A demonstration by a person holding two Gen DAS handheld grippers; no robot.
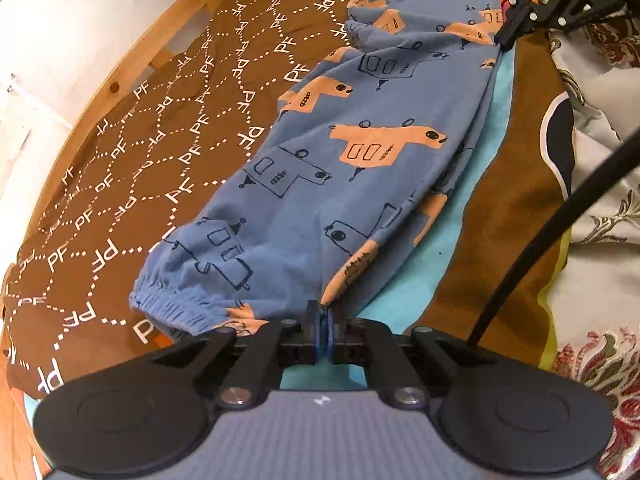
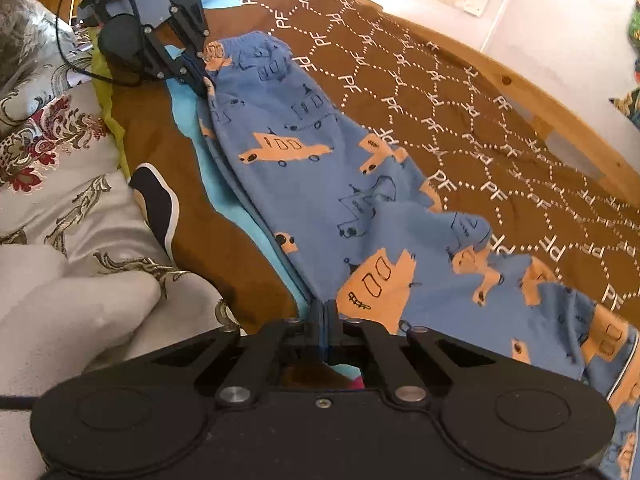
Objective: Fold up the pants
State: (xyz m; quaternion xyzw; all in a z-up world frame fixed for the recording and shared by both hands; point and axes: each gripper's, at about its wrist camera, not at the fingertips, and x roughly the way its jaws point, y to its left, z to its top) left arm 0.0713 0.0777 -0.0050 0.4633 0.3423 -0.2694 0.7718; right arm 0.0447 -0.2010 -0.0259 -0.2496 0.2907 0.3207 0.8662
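Left gripper (image 1: 321, 322) is clamped on the pants (image 1: 360, 140) at the cuff end, right gripper (image 2: 325, 320) clamped at the waist end; long axis is stretched between them along the bedspread (image 1: 160, 128).

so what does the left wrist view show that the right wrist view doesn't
Only the left wrist view shows the left gripper up close, pinched on the pants beside the elastic cuff, and a black cable crossing on the right.

Only the right wrist view shows the right gripper up close, shut on the pants' near edge, and a grey-clad limb at lower left.

Both show the blue printed pants stretched between the two grippers on the brown blanket, the turquoise cloth beneath, the wooden bed frame and the floral bedding.
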